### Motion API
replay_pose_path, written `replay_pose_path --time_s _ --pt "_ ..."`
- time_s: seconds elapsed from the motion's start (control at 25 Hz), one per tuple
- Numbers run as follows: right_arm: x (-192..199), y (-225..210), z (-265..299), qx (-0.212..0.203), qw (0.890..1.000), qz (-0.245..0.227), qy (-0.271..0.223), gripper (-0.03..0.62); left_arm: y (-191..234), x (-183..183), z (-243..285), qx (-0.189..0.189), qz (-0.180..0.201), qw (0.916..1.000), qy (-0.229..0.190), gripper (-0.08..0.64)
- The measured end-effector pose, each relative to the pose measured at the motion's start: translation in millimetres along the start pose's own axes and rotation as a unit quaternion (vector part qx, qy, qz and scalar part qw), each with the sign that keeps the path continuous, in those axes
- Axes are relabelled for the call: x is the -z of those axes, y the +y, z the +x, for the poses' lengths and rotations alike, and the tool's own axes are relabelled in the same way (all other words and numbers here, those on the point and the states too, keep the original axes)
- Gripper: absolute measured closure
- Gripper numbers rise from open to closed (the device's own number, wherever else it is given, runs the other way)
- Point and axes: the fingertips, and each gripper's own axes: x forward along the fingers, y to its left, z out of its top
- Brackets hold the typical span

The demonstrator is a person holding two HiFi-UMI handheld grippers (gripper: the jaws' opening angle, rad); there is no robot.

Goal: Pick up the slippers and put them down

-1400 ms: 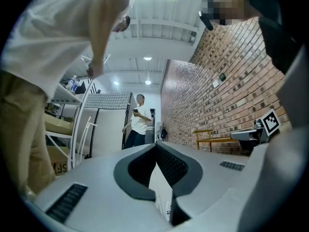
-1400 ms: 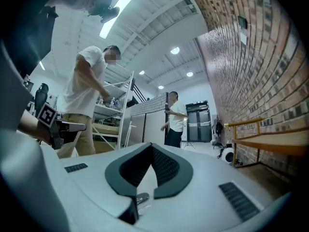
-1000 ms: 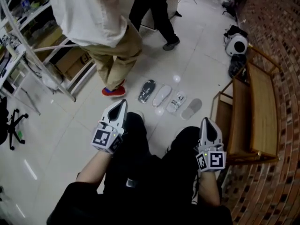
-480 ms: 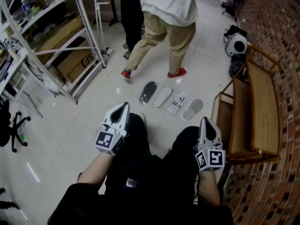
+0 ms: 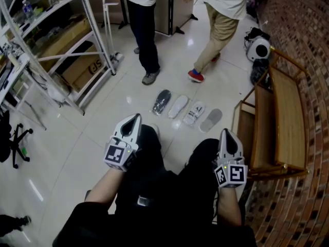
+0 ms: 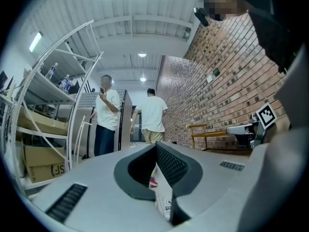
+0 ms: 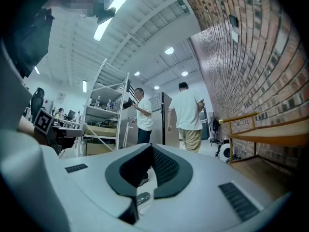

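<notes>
Since a second before, the person in tan trousers [image 5: 221, 27] and red shoes had walked from just left of the slippers [image 5: 194, 112] to the far right of the floor, well apart from them. A second person in dark trousers [image 5: 144, 35] had come to stand far off, beside the metal rack [image 5: 77, 45] on the left. The slippers had not shifted: four lay side by side in a slanting row on the pale tiled floor [image 5: 103, 133], the dark slipper [image 5: 162, 102] farthest and leftmost, the grey slipper [image 5: 210, 120] nearest and rightmost, all just beyond the seated wearer's knees. A wooden bench [image 5: 288, 122] stood to their right against the brick wall [image 5: 308, 35].

Both tools had kept their places over the wearer's dark-trousered thighs, pointing roughly level toward the far side of the room.

The left gripper [image 5: 132, 121] was clenched, its two dark ribbed pads meeting at the tips with nothing caught between them. Only floor and a bit of a slipper showed through the slit lower down.

The right gripper [image 5: 226, 138] was likewise closed tip to tip and empty, with the two standing people beyond it in its own view.

Neither tool touched a slipper; both hung well short of the row.
</notes>
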Motion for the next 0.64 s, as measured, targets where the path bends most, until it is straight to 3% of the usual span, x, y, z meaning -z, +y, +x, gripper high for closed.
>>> replay_pose_path --time_s 0.64 --pt "0.6 -0.8 1.2 0.005 1.000 -0.002 0.000 0.586 1.8 1.1 -1.4 -0.002 0.003 1.0000 0.002 0.560"
